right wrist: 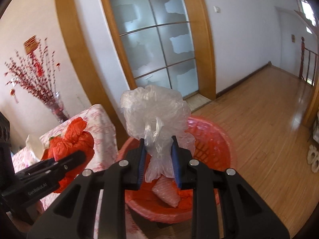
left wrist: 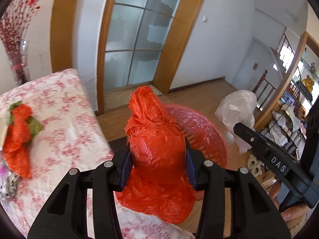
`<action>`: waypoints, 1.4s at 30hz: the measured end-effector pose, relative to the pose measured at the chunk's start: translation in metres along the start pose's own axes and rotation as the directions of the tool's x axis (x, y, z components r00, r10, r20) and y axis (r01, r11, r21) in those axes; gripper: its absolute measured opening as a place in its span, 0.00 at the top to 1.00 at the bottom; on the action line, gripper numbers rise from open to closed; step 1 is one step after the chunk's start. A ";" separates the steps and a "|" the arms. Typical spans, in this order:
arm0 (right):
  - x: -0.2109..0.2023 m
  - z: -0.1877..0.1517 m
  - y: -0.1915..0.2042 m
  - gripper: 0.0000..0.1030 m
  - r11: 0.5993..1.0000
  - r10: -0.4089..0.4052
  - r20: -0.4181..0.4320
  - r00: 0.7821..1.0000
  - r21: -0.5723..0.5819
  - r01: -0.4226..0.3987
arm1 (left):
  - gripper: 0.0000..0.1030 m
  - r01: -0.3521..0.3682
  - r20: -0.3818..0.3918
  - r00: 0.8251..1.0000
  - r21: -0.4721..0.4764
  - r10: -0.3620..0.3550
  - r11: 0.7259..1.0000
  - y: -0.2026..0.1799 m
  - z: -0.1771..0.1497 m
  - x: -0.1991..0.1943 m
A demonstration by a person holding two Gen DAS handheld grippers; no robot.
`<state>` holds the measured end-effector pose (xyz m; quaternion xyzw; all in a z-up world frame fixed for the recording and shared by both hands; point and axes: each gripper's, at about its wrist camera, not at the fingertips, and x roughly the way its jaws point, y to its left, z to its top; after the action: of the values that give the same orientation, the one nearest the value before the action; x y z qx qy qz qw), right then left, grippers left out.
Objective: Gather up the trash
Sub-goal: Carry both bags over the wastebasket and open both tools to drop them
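My left gripper (left wrist: pixel 158 159) is shut on a crumpled orange plastic bag (left wrist: pixel 157 135) and holds it up at the table's edge, in front of a red plastic basket (left wrist: pixel 207 131). My right gripper (right wrist: pixel 158 157) is shut on a clear plastic bag (right wrist: pixel 153 111) and holds it above the same red basket (right wrist: pixel 211 137), which holds a piece of clear wrapping (right wrist: pixel 165 191). The right gripper with the clear bag (left wrist: pixel 237 111) shows at the right of the left wrist view. The left gripper with the orange bag (right wrist: pixel 73 137) shows at the left of the right wrist view.
A table with a red floral cloth (left wrist: pixel 65 123) is on the left, with another orange and green bag (left wrist: pixel 20 135) on it. A vase of red branches (right wrist: pixel 53 107) stands behind it. A glass sliding door (left wrist: pixel 137 39), wooden floor (right wrist: pixel 265 131), shelves (left wrist: pixel 289 119) and white slippers (right wrist: pixel 313 159) surround.
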<state>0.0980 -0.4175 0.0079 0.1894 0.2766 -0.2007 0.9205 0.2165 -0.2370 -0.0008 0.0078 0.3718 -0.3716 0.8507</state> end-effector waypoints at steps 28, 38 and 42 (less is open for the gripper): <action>0.047 0.000 -0.041 0.54 0.993 -0.020 -0.024 1.000 0.116 0.022 | 0.33 -0.037 -0.101 0.994 0.035 0.040 0.999 -0.015 -0.008 0.067; 0.040 -0.009 -0.028 0.45 0.996 -0.069 -0.021 0.997 0.060 0.070 | 0.32 -0.172 -0.072 0.983 -0.011 0.171 0.985 0.030 -0.019 0.031; 0.039 -0.014 -0.010 0.45 0.997 -0.071 -0.027 0.997 0.021 0.071 | 0.29 -0.227 -0.035 0.973 -0.011 0.226 0.974 0.053 -0.023 0.004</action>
<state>0.1172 -0.4297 -0.0286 0.1922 0.2927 -0.2338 0.9070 0.2376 -0.1944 -0.0340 0.0501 0.3855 -0.2692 0.8812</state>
